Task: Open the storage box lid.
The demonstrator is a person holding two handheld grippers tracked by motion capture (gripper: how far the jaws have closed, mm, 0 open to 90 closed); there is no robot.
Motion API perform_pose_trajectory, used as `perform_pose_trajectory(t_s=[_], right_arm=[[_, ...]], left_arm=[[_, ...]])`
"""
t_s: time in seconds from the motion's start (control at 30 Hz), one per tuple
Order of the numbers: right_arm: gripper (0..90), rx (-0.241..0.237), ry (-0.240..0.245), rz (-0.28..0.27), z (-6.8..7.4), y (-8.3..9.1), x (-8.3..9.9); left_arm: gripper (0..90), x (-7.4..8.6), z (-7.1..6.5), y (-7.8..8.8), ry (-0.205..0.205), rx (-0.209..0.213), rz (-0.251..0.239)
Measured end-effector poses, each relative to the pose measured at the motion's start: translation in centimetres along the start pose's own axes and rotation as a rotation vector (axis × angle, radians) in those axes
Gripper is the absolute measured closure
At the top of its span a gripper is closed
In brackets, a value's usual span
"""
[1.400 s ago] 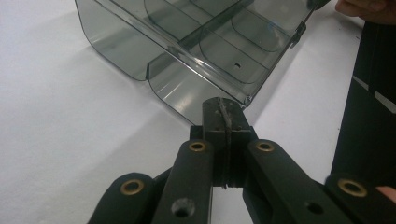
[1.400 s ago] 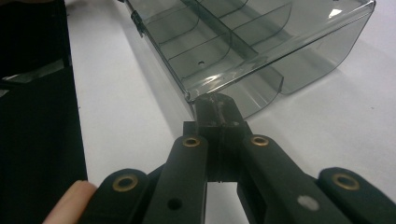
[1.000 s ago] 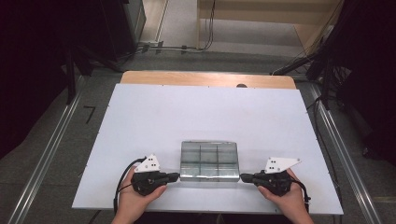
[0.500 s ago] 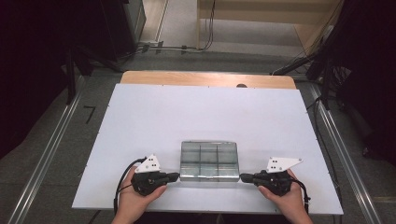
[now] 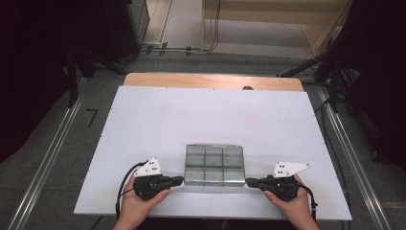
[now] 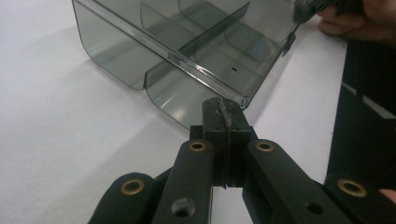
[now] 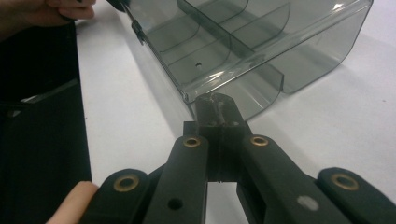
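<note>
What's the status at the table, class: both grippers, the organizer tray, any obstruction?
Left gripper shut, tip at tray's near-left corner. Right gripper shut, tip at near-right corner. Clear divided organizer tray flat on white table, compartments look empty. Nothing in the way.

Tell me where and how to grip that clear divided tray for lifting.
Grip the clear tray by the thin upright end walls near its front corners, left gripper from the left, right gripper from the right. Both sit shut there; each wall probably fits between opened jaws.

I find no readable text, label, brand, number or sign anywhere. I checked the clear divided tray [image 5: 214, 164], the white table [image 5: 210, 120] and both grippers at five and seven o'clock: nothing legible.
</note>
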State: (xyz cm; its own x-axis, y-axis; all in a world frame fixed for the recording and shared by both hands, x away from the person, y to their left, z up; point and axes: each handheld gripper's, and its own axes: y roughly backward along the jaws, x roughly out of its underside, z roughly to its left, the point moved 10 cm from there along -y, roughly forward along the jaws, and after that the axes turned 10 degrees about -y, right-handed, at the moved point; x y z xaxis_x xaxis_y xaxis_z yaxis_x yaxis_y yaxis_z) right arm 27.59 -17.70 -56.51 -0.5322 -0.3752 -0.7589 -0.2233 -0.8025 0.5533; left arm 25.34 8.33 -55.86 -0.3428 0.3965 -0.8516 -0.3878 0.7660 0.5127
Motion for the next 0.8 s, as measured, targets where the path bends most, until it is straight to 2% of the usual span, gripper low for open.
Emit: perform_pose_trajectory(t_s=[0.07,0.1,0.13,0.17,0.2,0.27,0.37,0.7,0.8], right_arm=[[88.4,0.017,0.014,0.013,0.0,-0.2,0.1],[88.4,0.032,0.025,0.015,0.0,-0.2,0.2],[88.4,0.003,0.025,0.0,0.2,-0.1,0.0],[88.4,0.003,0.025,0.0,0.2,-0.1,0.0],[88.4,-0.04,0.017,-0.025,0.6,0.1,-0.3],[88.4,-0.047,0.011,-0.038,0.7,0.1,-0.5],[88.4,-0.033,0.036,-0.04,0.9,0.2,-0.8],[88.3,-0.002,0.048,-0.076,1.3,0.3,-1.7],[88.3,0.013,0.058,-0.094,1.6,0.1,-2.2]], left_arm=[[90.0,-0.4,-0.1,0.2,0.01,0.017,-0.037],[90.0,-0.5,-0.1,0.3,0.006,0.015,-0.04],[90.0,-0.5,-0.1,0.3,-0.004,0.005,-0.025],[90.0,-0.5,-0.1,0.3,-0.012,-0.003,-0.014],[90.0,-0.5,-0.1,0.2,-0.015,-0.007,-0.009],[90.0,-0.5,0.0,0.2,-0.005,-0.007,-0.017],[90.0,-0.5,0.0,0.2,-0.004,-0.005,-0.031],[90.0,-1.4,-0.2,0.4,-0.023,-0.015,-0.084],[90.0,-1.9,-0.4,0.3,-0.042,-0.023,-0.104]])
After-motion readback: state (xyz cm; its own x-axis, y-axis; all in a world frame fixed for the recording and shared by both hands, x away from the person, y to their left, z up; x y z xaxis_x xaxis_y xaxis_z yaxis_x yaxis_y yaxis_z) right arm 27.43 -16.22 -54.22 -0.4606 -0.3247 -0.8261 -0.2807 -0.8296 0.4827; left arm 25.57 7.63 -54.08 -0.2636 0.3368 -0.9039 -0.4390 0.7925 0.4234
